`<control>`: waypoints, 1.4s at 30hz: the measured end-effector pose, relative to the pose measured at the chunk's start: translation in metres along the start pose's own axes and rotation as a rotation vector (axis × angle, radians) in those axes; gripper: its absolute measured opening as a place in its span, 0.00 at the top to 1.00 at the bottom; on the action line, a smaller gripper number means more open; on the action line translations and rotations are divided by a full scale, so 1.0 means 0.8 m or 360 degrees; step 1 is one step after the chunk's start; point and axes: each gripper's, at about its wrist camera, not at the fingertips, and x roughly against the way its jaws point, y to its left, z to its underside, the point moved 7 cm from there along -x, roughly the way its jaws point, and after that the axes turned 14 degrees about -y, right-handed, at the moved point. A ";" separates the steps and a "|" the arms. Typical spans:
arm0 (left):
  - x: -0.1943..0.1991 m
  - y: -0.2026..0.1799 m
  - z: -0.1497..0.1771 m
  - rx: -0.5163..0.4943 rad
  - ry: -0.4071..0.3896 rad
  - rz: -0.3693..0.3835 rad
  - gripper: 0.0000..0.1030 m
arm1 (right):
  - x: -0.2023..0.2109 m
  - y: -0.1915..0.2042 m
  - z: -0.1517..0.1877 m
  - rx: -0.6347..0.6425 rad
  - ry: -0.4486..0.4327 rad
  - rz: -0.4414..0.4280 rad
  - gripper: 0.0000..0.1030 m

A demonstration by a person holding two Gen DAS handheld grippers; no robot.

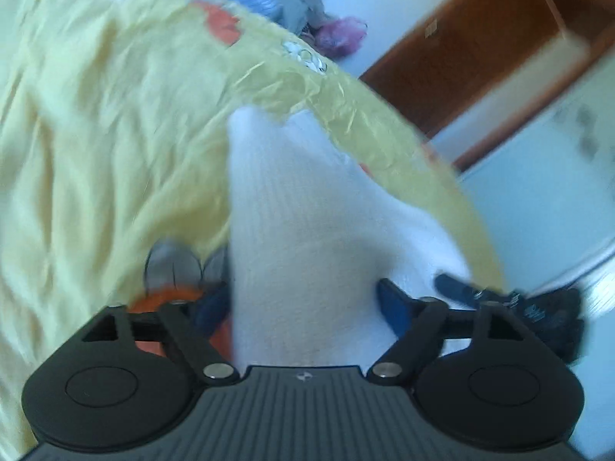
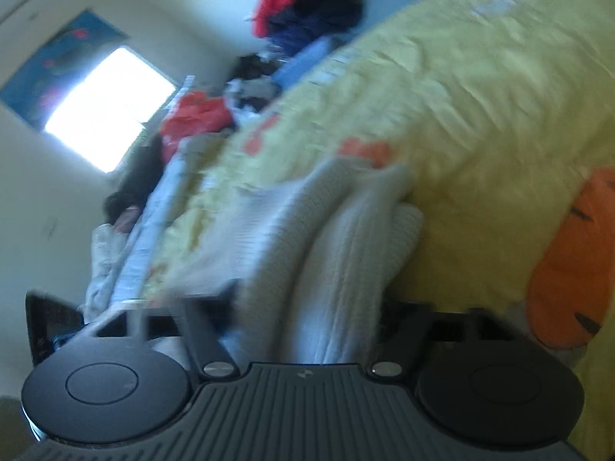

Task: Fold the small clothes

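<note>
**Holding white knitted cloth over the yellow bed**

Viewing along the left claw [image 1: 307, 299], we see a white ribbed knit garment [image 1: 292, 230] clamped between its dark blue fingers [image 1: 392, 303], the cloth rising over the crumpled yellow bedspread with orange prints [image 1: 96, 134]. Along the right claw [image 2: 307, 307], we see cream ribbed knit fabric [image 2: 330, 253] bunched between the jaws, held above the same bedspread [image 2: 480, 96]. Both views are blurred. Mixed clothes [image 2: 307, 11] are heaped beyond the bedspread.
</note>
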 end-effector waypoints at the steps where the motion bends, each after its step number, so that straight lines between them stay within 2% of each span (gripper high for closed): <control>1: 0.010 0.005 0.005 0.0086 -0.0004 0.0051 0.18 | 0.009 -0.002 0.001 -0.0048 -0.0018 -0.0017 0.23; 3: 0.035 0.008 0.018 0.0155 -0.0014 0.0183 0.16 | 0.035 0.002 0.004 -0.0069 -0.0016 -0.0064 0.17; 5: 0.053 0.007 0.034 0.0169 -0.0019 0.0267 0.08 | 0.067 0.006 0.008 -0.0011 -0.0037 -0.0072 0.04; 7: 0.060 0.003 0.050 0.0143 0.0020 0.0316 0.07 | 0.088 0.009 0.019 0.0031 -0.0014 -0.0073 0.04; 9: 0.056 -0.001 0.062 0.0118 0.0063 0.0344 0.06 | 0.091 0.015 0.037 0.0058 0.0087 -0.0073 0.04; 12: 0.046 -0.015 0.070 -0.0008 0.0041 0.0297 0.06 | 0.076 0.028 0.071 0.0125 0.0224 -0.0084 0.07; 13: 0.044 -0.019 0.070 -0.0030 0.0033 0.0258 0.10 | 0.074 0.034 0.075 0.0182 0.0181 -0.0080 0.10; 14: 0.043 -0.023 0.071 -0.0065 0.0032 0.0199 0.27 | 0.074 0.038 0.078 0.0200 0.0175 -0.0076 0.20; 15: 0.044 -0.029 0.070 -0.0140 0.0039 0.0131 0.34 | 0.074 0.040 0.078 0.0193 0.0186 -0.0074 0.28; 17: 0.062 -0.040 0.067 -0.0242 0.0006 0.0111 0.57 | 0.082 0.048 0.076 0.0210 0.0187 -0.0095 0.39; 20: 0.095 -0.063 0.067 -0.0403 -0.0028 0.0122 0.58 | 0.119 0.066 0.070 0.0238 0.0161 -0.0184 0.42; 22: 0.109 -0.063 0.081 -0.0419 0.0035 0.0155 0.58 | 0.146 0.073 0.073 0.0257 0.0159 -0.0246 0.42; 24: 0.103 -0.056 0.103 -0.0457 0.0084 0.0123 0.57 | 0.157 0.061 0.087 0.0200 0.0200 -0.0244 0.43; 26: 0.099 -0.044 0.115 -0.0487 0.0059 0.0092 0.39 | 0.157 0.038 0.109 0.0186 0.0232 -0.0184 0.40; 28: 0.105 -0.037 0.111 -0.0408 0.0021 0.0090 0.30 | 0.157 0.020 0.108 -0.0002 0.0183 -0.0218 0.29; 30: 0.121 -0.043 0.100 -0.0451 -0.0026 0.0035 0.26 | 0.163 0.017 0.094 -0.0084 0.0149 -0.0201 0.29; 32: 0.152 -0.066 0.084 -0.0629 -0.0170 0.0034 0.24 | 0.180 0.022 0.060 -0.0046 -0.0041 -0.0178 0.28; 34: 0.178 -0.092 0.068 -0.0824 -0.0355 0.0026 0.15 | 0.195 0.029 0.022 0.0012 -0.0237 -0.0138 0.28; 35: 0.187 -0.103 0.066 -0.0893 -0.0430 0.0016 0.12 | 0.195 0.035 0.007 0.0021 -0.0286 -0.0162 0.26; 37: 0.183 -0.128 0.066 -0.1042 -0.0538 0.0005 0.12 | 0.177 0.052 -0.010 0.0038 -0.0257 -0.0216 0.19; 38: 0.175 -0.137 0.074 -0.1110 -0.0531 -0.0008 0.12 | 0.159 0.059 -0.012 0.0075 -0.0192 -0.0211 0.14; 40: 0.145 -0.154 0.098 -0.1247 -0.0459 -0.0006 0.12 | 0.118 0.065 -0.010 0.0175 -0.0076 -0.0161 0.15; 42: 0.114 -0.164 0.125 -0.1364 -0.0378 0.0012 0.12 | 0.077 0.059 -0.002 0.0238 0.0026 -0.0051 0.17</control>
